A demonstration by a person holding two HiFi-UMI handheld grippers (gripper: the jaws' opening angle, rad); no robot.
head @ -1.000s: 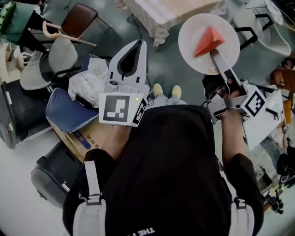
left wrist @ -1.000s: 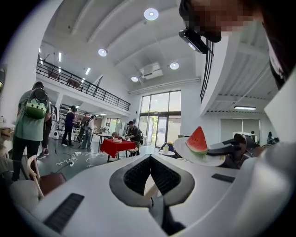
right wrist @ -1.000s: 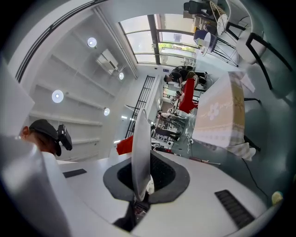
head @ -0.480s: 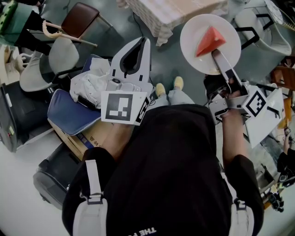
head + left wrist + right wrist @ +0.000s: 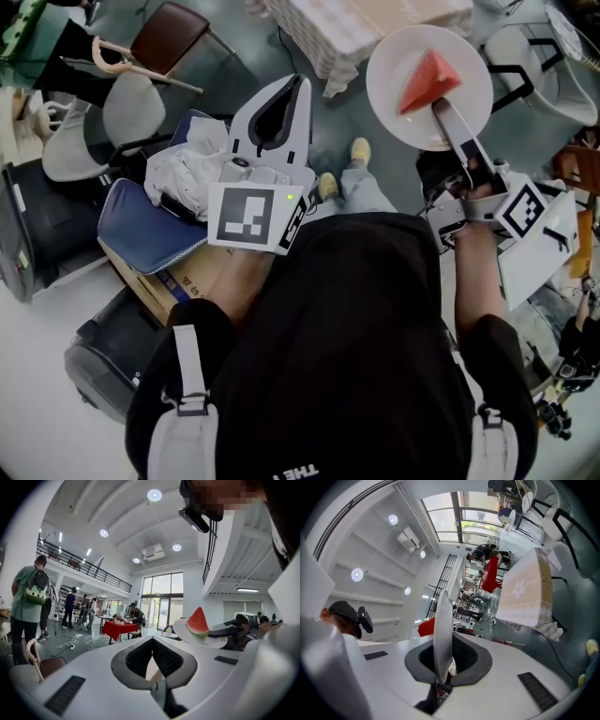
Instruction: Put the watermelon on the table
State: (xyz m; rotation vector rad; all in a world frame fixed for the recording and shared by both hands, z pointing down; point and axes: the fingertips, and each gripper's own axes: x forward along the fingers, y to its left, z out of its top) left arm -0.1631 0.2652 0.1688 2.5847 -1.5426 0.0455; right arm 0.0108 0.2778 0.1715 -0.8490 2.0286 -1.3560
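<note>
The right gripper (image 5: 441,105) is clamping its jaws tight on the near rim of a white plate (image 5: 386,66); the watermelon (image 5: 427,82) wedge is lying on that plate just beyond the jaw tips, carried in the air; the left gripper (image 5: 296,82) is riding alongside with its jaws together on nothing; the cloth-covered table (image 5: 366,23) is waiting ahead of both tools, apart from the plate; so the pick-up looks done, while the approach, the setting-down and the release are remaining.
</note>
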